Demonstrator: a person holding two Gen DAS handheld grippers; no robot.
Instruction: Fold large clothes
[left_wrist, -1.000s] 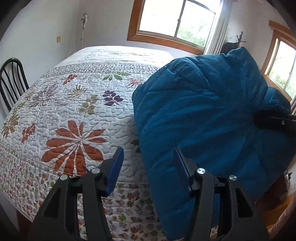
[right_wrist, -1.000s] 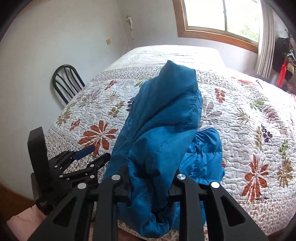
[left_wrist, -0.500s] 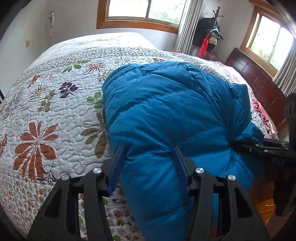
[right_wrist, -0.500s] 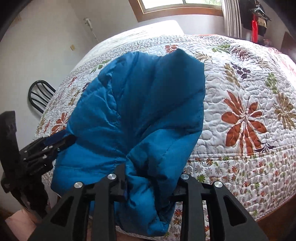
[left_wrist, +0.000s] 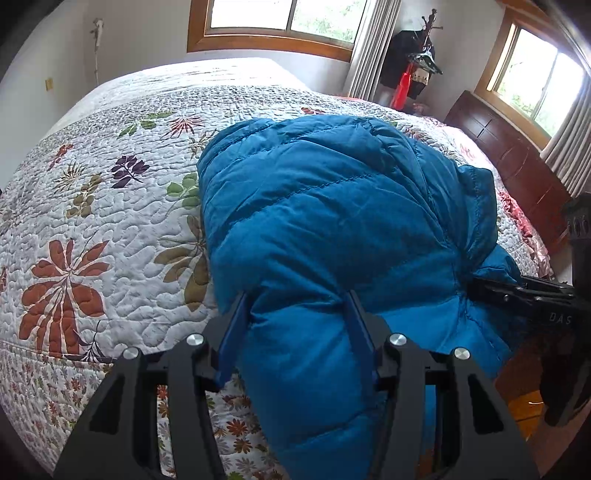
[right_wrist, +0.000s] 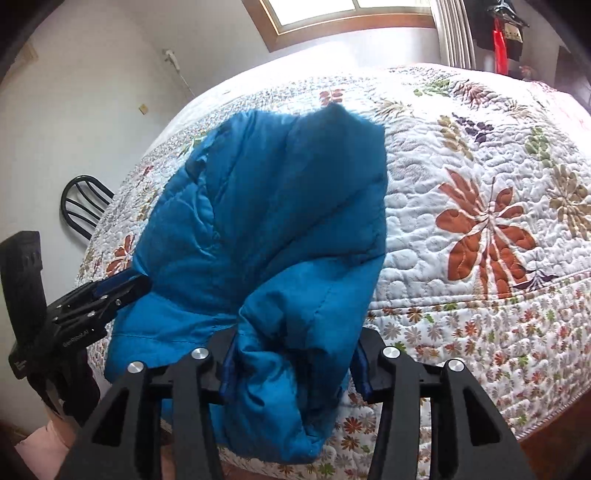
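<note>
A puffy blue jacket lies bunched on the flowered quilt, its near end hanging over the bed's edge. My left gripper straddles a thick fold of it. The fabric fills the gap and brushes both blue pads, which stand wide and do not pinch it. My right gripper has another fold of the jacket between its fingers. Its jaws are opening and the cloth sits loosely between them.
A black metal chair stands by the wall at the bed's left side. A coat stand with hanging clothes and a dark wooden dresser lie beyond the bed. Wooden floor shows below the edge.
The right gripper came down with the lifted jacket, which now rests on the bed, and its jaws widened. The left gripper moved from beside the jacket to around a fold of it.
</note>
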